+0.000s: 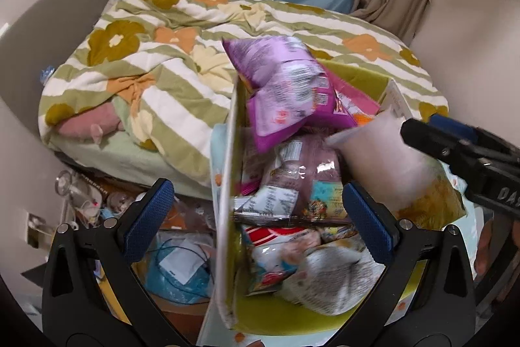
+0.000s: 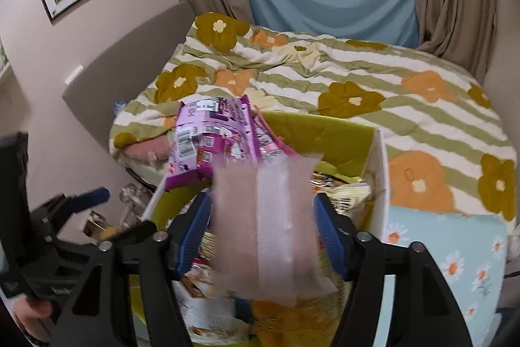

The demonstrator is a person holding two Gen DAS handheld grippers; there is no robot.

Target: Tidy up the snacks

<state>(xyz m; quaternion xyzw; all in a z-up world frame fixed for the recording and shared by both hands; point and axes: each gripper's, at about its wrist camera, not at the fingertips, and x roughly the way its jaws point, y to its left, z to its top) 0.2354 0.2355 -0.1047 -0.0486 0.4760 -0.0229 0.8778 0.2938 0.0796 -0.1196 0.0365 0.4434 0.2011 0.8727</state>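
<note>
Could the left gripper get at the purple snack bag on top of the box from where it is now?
Probably yes. The left gripper is wide open over the box, and the purple snack bag lies uncovered on top, just ahead; only the box's upright flap stands nearby.

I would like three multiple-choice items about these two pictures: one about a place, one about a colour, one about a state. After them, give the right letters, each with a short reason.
1. Where is the purple snack bag?
A. On top of the snacks in the box
B. On the floor by the bed
C. On the quilt

2. What colour is the inside of the box?
A. Red
B. Yellow-green
C. Black

3. How does the left gripper stand?
A. Shut on a purple bag
B. Open, holding nothing
C. Shut on the box wall

Key: 1 A, it sticks up from the pile of packets inside the box. 2 B, the inner walls and floor show yellow-green. 3 B, the blue pads stand wide apart and the packets lie below them untouched.
</note>
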